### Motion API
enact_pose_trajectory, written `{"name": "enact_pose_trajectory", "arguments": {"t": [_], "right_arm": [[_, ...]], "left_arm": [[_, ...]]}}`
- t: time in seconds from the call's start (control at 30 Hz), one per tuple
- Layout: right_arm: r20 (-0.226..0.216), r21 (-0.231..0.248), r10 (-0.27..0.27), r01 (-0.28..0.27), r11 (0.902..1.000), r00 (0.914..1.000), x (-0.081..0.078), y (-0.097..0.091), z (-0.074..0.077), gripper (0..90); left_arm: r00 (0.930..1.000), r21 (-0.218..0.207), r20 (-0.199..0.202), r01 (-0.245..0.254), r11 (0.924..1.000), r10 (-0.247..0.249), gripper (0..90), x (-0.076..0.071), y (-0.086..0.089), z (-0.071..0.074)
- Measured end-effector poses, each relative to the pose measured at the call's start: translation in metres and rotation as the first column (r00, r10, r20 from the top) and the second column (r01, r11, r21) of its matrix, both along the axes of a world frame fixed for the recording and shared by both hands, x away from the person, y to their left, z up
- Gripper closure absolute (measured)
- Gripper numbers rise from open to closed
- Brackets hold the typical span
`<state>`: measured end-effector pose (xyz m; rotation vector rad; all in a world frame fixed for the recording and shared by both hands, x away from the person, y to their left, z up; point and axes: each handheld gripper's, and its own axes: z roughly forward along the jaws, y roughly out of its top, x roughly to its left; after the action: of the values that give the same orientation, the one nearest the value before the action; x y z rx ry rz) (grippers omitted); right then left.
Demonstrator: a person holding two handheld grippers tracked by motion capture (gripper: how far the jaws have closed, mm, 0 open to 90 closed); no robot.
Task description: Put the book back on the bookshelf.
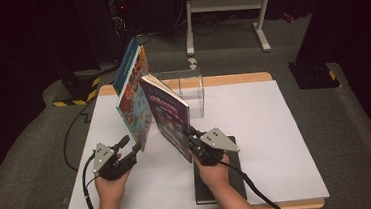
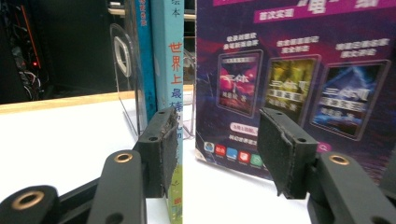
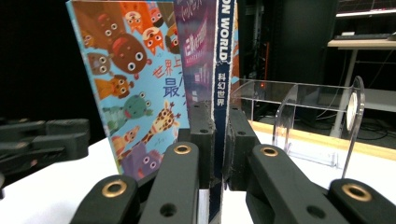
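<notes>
We have 2 books upright on the white table, in front of a clear acrylic book stand near its far edge. Our right claw is clamped tight on the spine of the purple magazine; in the right gripper view the jaws pinch its dark blue spine low down, near the bottom corner. Our left claw stands about half open at the lower edge of the animal picture book: in the left gripper view 1 pad lies against the book's light blue spine while the other pad stands clear, so nothing is gripped there yet.

The magazine looks thin and glossy, a purple cover with 3 small book pictures on the back. We judge it light but floppy and slick, so a hold at the spine, its stiffest line, suits it best, and a grip low down may let the top sway. The picture book is taller, with cartoon animals on a light blue cover; it looks like a stiff hardback, heavier, likely to tip if released leaning. Its spine or lower edge is the place to take it. A black book lies flat under our right hand.
</notes>
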<state>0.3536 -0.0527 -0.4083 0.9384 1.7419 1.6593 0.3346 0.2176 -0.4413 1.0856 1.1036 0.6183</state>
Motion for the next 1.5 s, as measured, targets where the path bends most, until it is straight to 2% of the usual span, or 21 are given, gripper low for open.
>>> {"name": "enact_pose_trajectory", "arguments": {"t": [0.13, 0.2, 0.27, 0.37, 0.5, 0.67, 0.8, 1.07, 1.23, 1.4, 1.5], "right_arm": [[0.012, 0.006, -0.02, 0.02, 0.9998, 0.9997, 0.005, 0.007, -0.002, 84.0], [0.007, -0.006, -0.032, 0.032, 0.9995, 0.9995, 0.005, 0.01, -0.005, 83.9], [0.012, -0.016, -0.043, 0.043, 0.9989, 0.999, 0.003, 0.011, -0.008, 83.8], [-0.005, -0.014, -0.045, 0.045, 0.9989, 0.999, -0.001, 0.009, -0.01, 83.4], [-0.016, -0.022, -0.029, 0.029, 0.9993, 0.9994, -0.008, 0.008, -0.015, 83.1], [-0.012, -0.027, -0.015, 0.014, 0.9995, 0.9998, -0.015, 0.011, -0.016, 82.4], [-0.01, -0.027, -0.001, 0.001, 0.9996, 1.0, -0.017, 0.015, -0.016, 81.7], [-0.01, -0.025, 0.001, -0.001, 0.9997, 0.9999, -0.019, 0.017, -0.017, 81.2], [-0.011, -0.026, 0.007, -0.007, 0.9997, 0.9999, -0.019, 0.018, -0.017, 80.8], [-0.018, -0.022, 0.017, -0.017, 0.9996, 0.9997, -0.02, 0.019, -0.017, 79.9], [-0.022, -0.022, 0.043, -0.043, 0.9988, 0.9988, -0.021, 0.019, -0.018, 76.9]], "left_arm": [[1.0, 0.002, -0.001, 0.003, 1.0, -0.003, 48.0, 0.0, 0.0, 0.0], [1.0, 0.003, -0.004, 0.005, 1.0, -0.005, 47.7, 0.0, 0.0, 0.0], [0.9998, 0.012, -0.006, 0.021, 0.9997, -0.021, 47.0, -0.001, -0.002, 0.0], [0.9987, 0.01, -0.007, 0.052, 0.9986, -0.052, 45.0, -0.003, -0.006, 0.004], [0.9945, 0.006, 0.02, 0.103, 0.9947, -0.103, 40.9, -0.01, -0.017, 0.013], [0.9858, -0.013, 0.042, 0.163, 0.9865, -0.162, 36.3, -0.018, -0.032, 0.025], [0.9783, -0.012, 0.058, 0.2, 0.9798, -0.199, 32.0, -0.02, -0.042, 0.033], [0.9649, -0.063, 0.062, 0.259, 0.9638, -0.255, 27.0, -0.014, -0.062, 0.05], [0.9546, -0.059, 0.077, 0.292, 0.9545, -0.288, 25.6, -0.01, -0.078, 0.06], [0.9533, -0.072, 0.068, 0.299, 0.9515, -0.294, 25.0, -0.002, -0.087, 0.063], [0.9554, -0.067, 0.065, 0.292, 0.954, -0.288, 24.5, 0.0, -0.09, 0.063]]}}
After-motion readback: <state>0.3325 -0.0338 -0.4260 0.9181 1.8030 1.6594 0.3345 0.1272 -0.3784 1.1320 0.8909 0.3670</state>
